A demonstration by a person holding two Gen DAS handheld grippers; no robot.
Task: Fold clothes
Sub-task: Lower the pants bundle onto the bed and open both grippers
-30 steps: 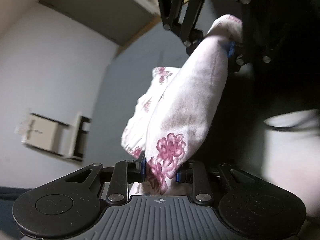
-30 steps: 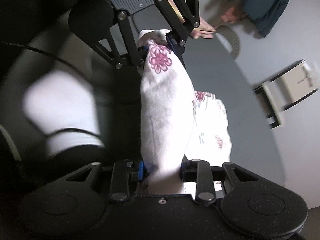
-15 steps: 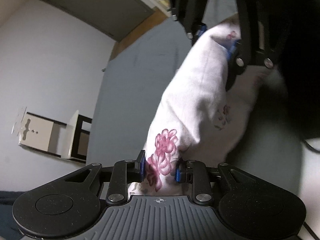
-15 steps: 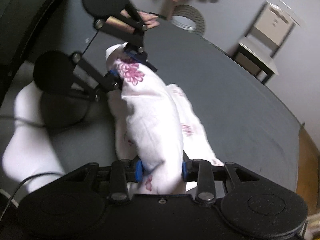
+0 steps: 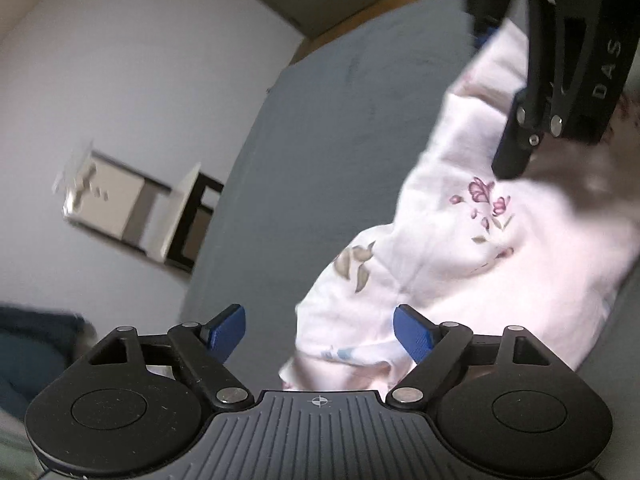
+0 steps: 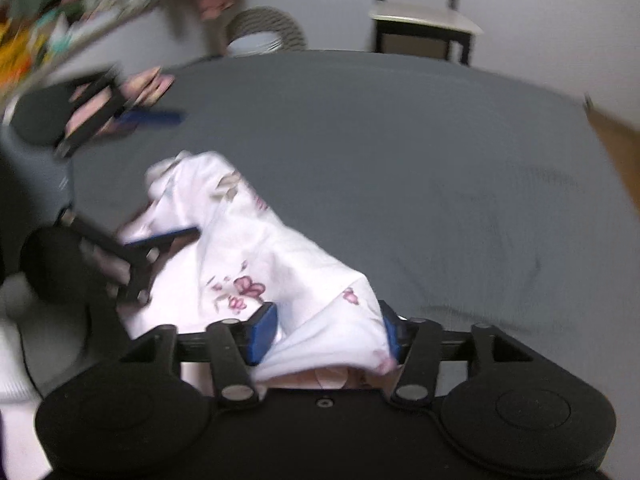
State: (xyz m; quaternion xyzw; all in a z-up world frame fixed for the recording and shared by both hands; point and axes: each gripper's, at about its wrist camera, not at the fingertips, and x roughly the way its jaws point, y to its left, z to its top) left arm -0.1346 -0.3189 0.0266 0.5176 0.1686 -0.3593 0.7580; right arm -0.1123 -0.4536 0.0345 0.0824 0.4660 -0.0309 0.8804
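Already my left gripper (image 5: 320, 330) gapes wide, my right gripper (image 6: 326, 330) loosening — the floral garment (image 6: 256, 256) could slump crooked onto the grey table (image 6: 400, 140).

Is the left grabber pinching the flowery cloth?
Apart. The left wrist view shows the left gripper open, blue pads spread wide, with the floral cloth lying between them unpinched on the grey table.

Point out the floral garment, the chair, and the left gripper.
floral garment (image 6: 280, 264): right wrist view, on the white cloth above the pink flower print.
chair (image 6: 424, 20): right wrist view, on the pale seat.
left gripper (image 5: 320, 330): left wrist view, midway between its blue fingertips, which stand apart.
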